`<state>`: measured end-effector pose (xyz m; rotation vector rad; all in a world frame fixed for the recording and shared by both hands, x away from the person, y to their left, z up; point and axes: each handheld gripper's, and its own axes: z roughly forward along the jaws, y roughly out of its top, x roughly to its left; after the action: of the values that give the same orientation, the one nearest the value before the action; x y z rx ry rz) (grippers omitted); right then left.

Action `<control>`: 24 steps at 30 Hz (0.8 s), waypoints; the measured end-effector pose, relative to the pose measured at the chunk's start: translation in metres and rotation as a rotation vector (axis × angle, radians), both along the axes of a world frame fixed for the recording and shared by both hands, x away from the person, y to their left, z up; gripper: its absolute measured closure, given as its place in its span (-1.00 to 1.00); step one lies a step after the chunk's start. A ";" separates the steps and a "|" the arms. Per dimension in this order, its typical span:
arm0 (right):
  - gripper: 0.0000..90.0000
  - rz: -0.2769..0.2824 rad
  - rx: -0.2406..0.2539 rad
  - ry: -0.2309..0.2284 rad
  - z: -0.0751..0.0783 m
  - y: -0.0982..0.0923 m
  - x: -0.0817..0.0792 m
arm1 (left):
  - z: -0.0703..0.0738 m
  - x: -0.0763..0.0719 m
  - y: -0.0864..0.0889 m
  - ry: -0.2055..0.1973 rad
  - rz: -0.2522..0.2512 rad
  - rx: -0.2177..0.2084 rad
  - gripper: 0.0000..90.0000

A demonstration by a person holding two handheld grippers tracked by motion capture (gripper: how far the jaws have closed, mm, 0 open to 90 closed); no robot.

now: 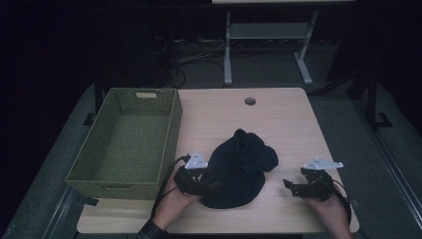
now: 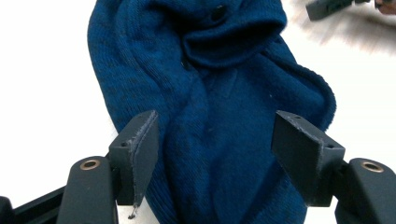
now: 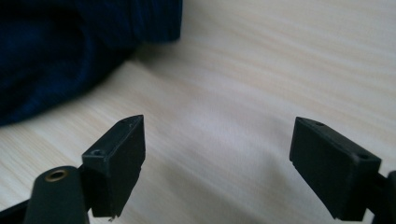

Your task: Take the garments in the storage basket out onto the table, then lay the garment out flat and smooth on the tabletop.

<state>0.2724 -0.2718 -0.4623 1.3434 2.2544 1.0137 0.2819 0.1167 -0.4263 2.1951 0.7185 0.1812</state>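
— What's on the tabletop [image 1: 288, 114]?
— A crumpled navy knit cloth [image 1: 239, 167], mid-front, beside a woven green basket [image 1: 127, 144].
— The jaws?
— Left gripper [image 2: 215, 154] spread over the knit; right gripper [image 3: 217, 168] spread above pale woodgrain.

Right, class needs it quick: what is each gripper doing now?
Left gripper: open, jaws astride the blue knit garment.
Right gripper: open, holding nothing, over the table.

Dim lab: floor cables [image 1: 199, 55], bench frame [image 1: 268, 35]

knitted cloth garment [image 2: 219, 116], matt wood-grain table [image 3: 243, 84]
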 end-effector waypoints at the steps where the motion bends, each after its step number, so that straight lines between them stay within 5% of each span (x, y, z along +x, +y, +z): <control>1: -0.55 0.008 0.011 -0.004 0.003 0.000 0.001 | -0.001 -0.001 0.001 0.001 0.001 -0.001 -0.32; 7: -0.36 0.084 0.054 -0.039 0.018 0.006 0.013 | -0.004 -0.003 0.003 0.009 0.004 0.009 -0.46; 16: 0.03 0.193 0.093 -0.035 0.026 0.021 0.035 | -0.006 -0.002 0.003 0.013 0.009 0.012 -0.48; 24: 0.83 0.236 0.092 -0.039 0.032 0.029 0.051 | -0.008 0.000 0.004 0.018 0.012 0.015 -0.51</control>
<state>0.3230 -0.2427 -0.4299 1.0989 2.4043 1.2231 0.2817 0.1210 -0.4342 2.2098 0.7423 0.1741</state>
